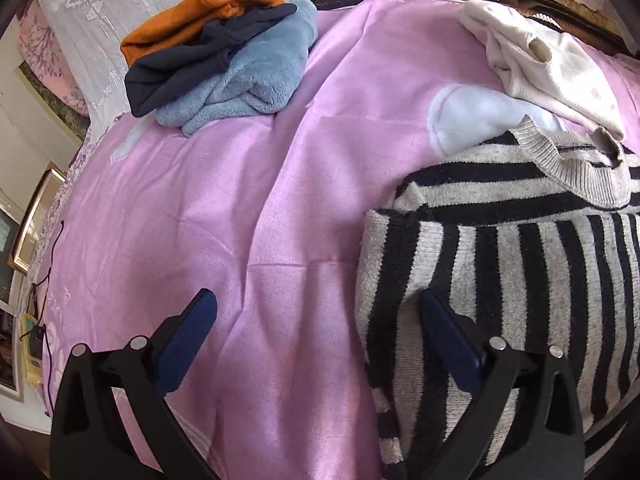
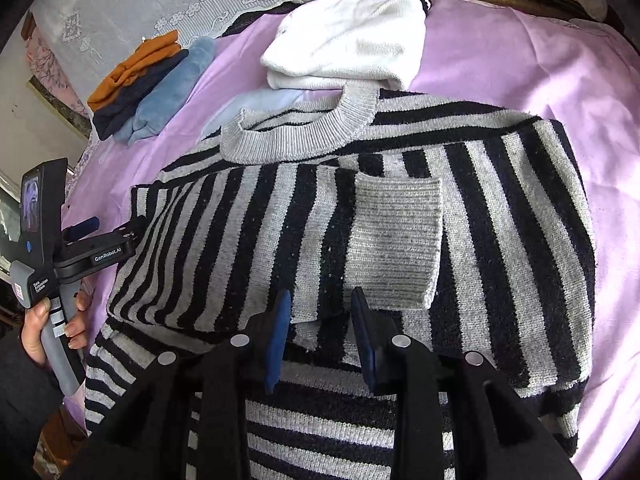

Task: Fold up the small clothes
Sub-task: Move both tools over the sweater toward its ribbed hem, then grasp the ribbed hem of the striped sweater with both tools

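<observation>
"GenRobot.AI" lettering on left gripper [image 2: 86,226], jaws wide, empty; right gripper [image 2: 320,312] jaws part-open, empty, over striped sweater [image 2: 500,216].

Left gripper [image 1: 316,320] gapes over the pink bedsheet [image 1: 240,200], its right finger above the striped sweater [image 1: 520,280]; 3 folded garments [image 1: 216,56] lie beyond.

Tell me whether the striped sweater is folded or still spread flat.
Partly folded: the striped sweater has both sleeves turned across its front, grey cuff on top; the body isn't folded up.

Striped sweater [image 2: 400,208], sleeves folded in, on bed
</observation>
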`<state>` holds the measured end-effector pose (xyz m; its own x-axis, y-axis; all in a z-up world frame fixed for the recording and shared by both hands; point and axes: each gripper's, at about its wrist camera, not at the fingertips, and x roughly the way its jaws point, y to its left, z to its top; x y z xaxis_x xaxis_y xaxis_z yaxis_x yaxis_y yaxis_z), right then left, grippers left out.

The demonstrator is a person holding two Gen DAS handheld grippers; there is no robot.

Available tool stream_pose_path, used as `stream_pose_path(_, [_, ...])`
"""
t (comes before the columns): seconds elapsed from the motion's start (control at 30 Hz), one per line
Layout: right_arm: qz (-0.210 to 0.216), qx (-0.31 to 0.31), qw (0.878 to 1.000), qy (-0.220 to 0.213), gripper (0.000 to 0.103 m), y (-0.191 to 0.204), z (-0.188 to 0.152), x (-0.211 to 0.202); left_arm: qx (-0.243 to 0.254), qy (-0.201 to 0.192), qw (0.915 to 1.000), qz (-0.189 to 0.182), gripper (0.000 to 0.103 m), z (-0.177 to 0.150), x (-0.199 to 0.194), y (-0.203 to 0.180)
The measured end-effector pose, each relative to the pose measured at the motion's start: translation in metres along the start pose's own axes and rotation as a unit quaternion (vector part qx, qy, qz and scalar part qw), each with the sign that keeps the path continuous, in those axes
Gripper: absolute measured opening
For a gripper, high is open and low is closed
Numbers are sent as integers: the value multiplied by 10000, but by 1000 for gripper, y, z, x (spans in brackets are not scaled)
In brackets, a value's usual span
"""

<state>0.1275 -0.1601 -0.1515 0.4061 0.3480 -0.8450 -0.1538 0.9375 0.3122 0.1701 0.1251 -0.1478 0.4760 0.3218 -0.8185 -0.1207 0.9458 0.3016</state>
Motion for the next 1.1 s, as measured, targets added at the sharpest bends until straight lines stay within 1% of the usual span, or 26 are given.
stream_pose_path(0.03, [24, 24, 10000, -40, 31, 0, 0, -4, -25, -16, 10000, -10, 99, 0, -4, 2])
stream_pose_path(0.1, [101, 75, 9997, -213, 32, -3, -3, -18, -116, -76, 9998, -163, 98, -5, -17, 7])
stream_pose_path(0.17, [133, 20, 9995, -300, 35, -6, -9, -30, -123, -210, 9993, -288, 98, -16, -36, 8])
stream_pose_path(0.23, [79, -85, 9994, -318, 35, -10, -19, -41, -58, -306, 9985, -452, 98, -30, -54, 6])
stream_pose_path(0.37, [204, -223, 9991, -287, 36, -18, -47, -59, 204, -319, 9964, -759, 98, -66, -85, -13])
stream_pose_path(0.43, [255, -351, 9988, -246, 37, -20, -62, -65, 411, -258, 9958, -773, 98, -86, -97, -31])
stream_pose_path(0.5, [345, -448, 9983, -125, 41, -21, -77, -66, 613, -146, 9955, -711, 98, -108, -102, -48])
stream_pose_path(0.57, [433, -512, 9977, 63, 42, -24, -92, -62, 653, 63, 9960, -603, 98, -129, -100, -61])
stream_pose_path(0.67, [458, -700, 9963, 203, 42, -26, -113, -59, 420, 233, 9979, -444, 98, -155, -101, -63])
stream_pose_path(0.73, [464, -837, 9952, 195, 42, -27, -123, -64, 267, 337, 9982, -413, 98, -166, -107, -59])
stream_pose_path(0.83, [557, -881, 9942, 263, 45, -31, -139, -73, 198, 485, 9978, -416, 98, -182, -115, -51])
stream_pose_path(0.9, [578, -907, 9938, 276, 46, -36, -150, -81, 68, 606, 9969, -507, 99, -193, -119, -41])
stream_pose_path(0.97, [617, -804, 9946, 216, 45, -43, -160, -91, -100, 694, 9954, -652, 99, -201, -124, -30])
stream_pose_path(1.1, [642, -426, 9970, -37, 45, -58, -181, -121, -139, 659, 9933, -938, 98, -213, -140, -15])
